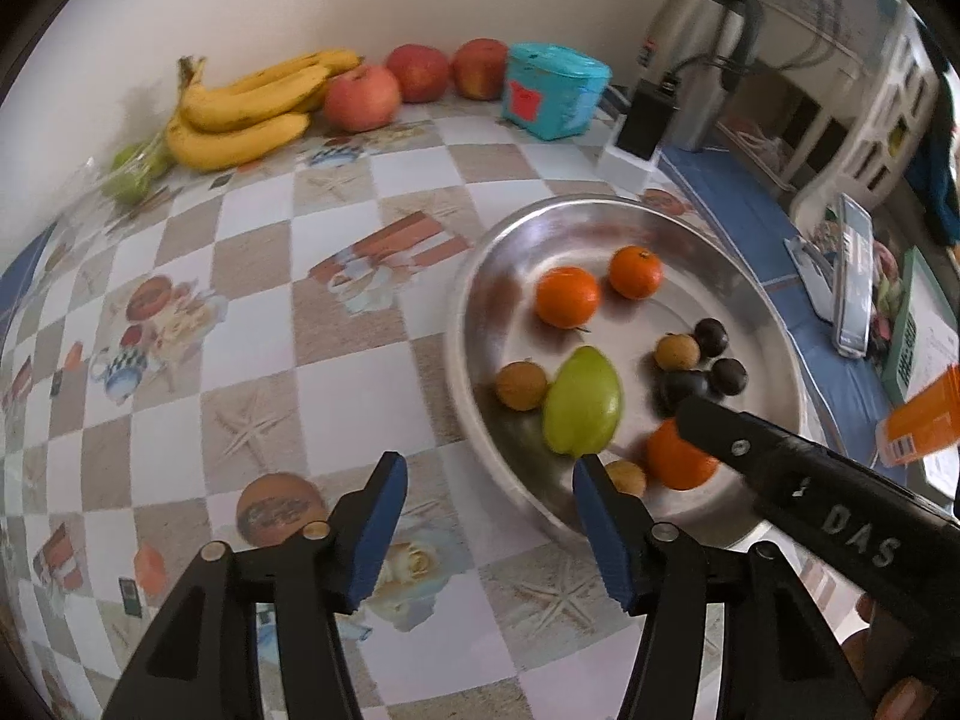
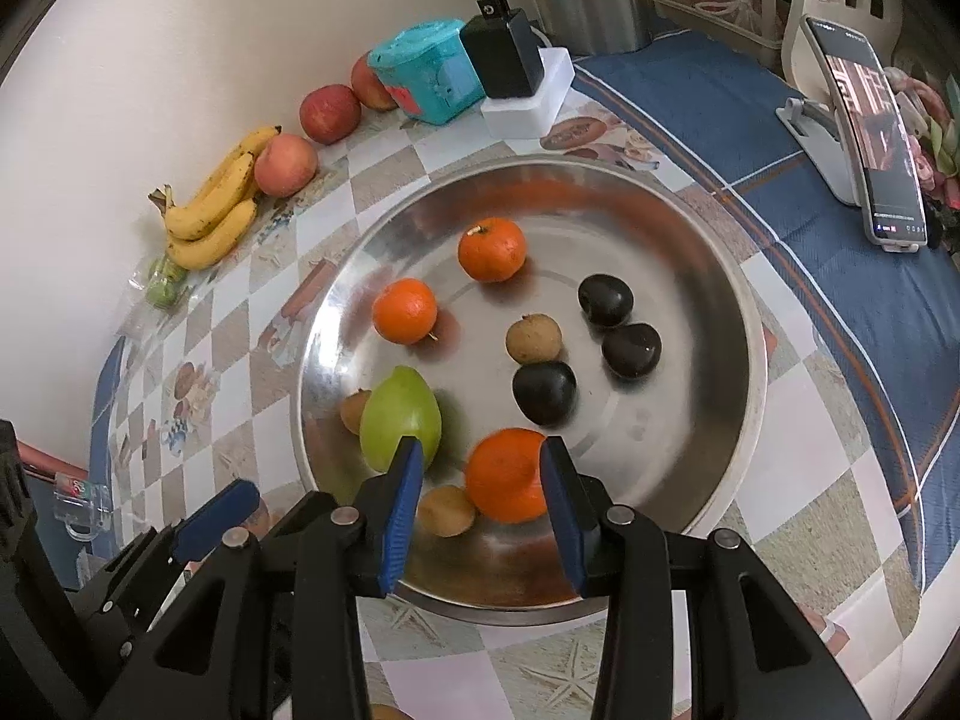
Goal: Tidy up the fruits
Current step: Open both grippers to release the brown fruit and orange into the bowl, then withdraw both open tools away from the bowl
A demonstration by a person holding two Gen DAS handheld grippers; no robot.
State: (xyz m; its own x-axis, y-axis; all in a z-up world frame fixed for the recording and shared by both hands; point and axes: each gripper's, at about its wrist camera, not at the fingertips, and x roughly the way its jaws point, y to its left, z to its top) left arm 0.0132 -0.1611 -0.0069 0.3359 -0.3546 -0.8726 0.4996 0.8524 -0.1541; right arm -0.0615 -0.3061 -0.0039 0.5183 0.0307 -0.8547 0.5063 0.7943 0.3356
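Roughly halfway I'd guess: steel tray [image 2: 690, 228] holds the small fruit, left tongs [image 1: 489, 531] gape empty, right tongs [image 2: 480, 504] straddle an orange [image 2: 504, 474], grip unclear, bananas [image 2: 210, 210] and apples [image 2: 330, 111] wait upper left.

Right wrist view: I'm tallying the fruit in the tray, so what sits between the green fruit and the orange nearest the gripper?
A small brown fruit lies between the green fruit and the orange, on the steel tray, seen in the right wrist view.
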